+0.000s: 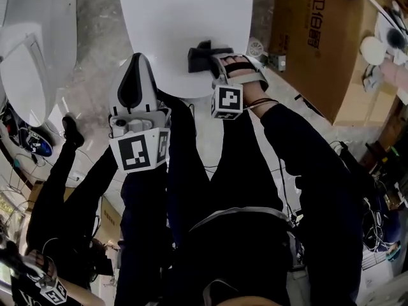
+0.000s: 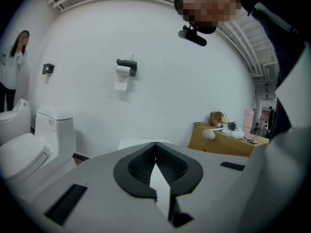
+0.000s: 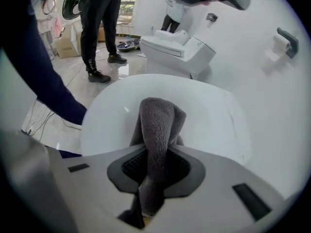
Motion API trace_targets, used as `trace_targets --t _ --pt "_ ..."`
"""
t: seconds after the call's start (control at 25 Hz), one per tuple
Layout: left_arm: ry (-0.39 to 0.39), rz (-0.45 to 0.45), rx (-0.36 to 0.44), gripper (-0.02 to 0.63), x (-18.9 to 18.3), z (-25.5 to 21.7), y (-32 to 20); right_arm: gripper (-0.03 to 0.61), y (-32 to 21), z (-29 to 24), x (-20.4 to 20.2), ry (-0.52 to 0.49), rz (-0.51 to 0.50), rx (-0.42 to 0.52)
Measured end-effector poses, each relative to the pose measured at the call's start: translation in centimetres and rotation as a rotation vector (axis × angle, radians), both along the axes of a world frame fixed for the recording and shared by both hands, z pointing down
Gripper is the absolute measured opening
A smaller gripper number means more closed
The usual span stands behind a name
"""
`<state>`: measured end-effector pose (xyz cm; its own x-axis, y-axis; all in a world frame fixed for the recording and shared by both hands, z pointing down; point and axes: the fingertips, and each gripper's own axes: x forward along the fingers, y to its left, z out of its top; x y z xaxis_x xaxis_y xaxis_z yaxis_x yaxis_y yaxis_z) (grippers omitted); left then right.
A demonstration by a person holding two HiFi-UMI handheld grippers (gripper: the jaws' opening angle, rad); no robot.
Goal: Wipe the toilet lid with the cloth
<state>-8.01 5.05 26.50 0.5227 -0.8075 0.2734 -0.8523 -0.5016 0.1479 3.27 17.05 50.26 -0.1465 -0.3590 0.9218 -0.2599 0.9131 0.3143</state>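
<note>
Head view: the white lid (image 1: pixel 185 24) is at the top middle. The right hand-held gripper (image 1: pixel 213 59) is over its near edge, and a dark cloth (image 1: pixel 201 56) shows at its tip, over the lid. The left hand-held gripper (image 1: pixel 135 59) is at the left side of the lid and points forward. It holds nothing that I can see. A brown box (image 1: pixel 319 43) stands on the floor (image 1: pixel 95 37) at the right. A second toilet (image 1: pixel 32 62) stands at the left, well apart from the lid.

Left gripper view: the left hand-held gripper (image 2: pixel 155 147) has its jaws together at the tips, and nothing is between them. It faces a white wall (image 2: pixel 184 96) with a paper holder (image 2: pixel 126 67) on it. The second toilet (image 2: pixel 48 135) is at the left and the box (image 2: pixel 223 142) at the right. Another person (image 2: pixel 12 67) stands at the far left edge.

Right gripper view: the right hand-held gripper (image 3: pixel 156 152) is clamped on the grey cloth (image 3: pixel 158 120). The cloth goes through the jaws and folds out in front of them, above the lid (image 3: pixel 214 125). I cannot tell if it touches the lid. The second toilet (image 3: pixel 177 52) is behind the lid. A person in dark trousers (image 3: pixel 97 28) stands on the floor beyond.
</note>
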Motion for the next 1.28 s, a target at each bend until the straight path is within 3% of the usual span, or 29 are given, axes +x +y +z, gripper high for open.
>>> trace_targets --t 0.28,0.52,0.92,1.28 --pt "-0.001 -0.034 -0.024 0.015 -0.8 1.0 -1.7 0.071 -16.4 -3.4 3.6 0.021 0.089 0.199" --pt "-0.012 -0.057 -0.050 0.015 -1.0 1.5 -2.7 0.071 -24.9 -4.2 5.0 0.070 0.006 0.263" --pt "-0.023 -0.108 -0.111 0.015 -2.3 2.1 -4.1 0.071 -33.1 -1.7 4.3 0.143 -0.081 0.267" --pt "-0.005 -0.124 -0.102 0.015 -2.8 2.2 -5.4 0.067 -32.6 0.3 4.1 0.193 -0.096 0.245"
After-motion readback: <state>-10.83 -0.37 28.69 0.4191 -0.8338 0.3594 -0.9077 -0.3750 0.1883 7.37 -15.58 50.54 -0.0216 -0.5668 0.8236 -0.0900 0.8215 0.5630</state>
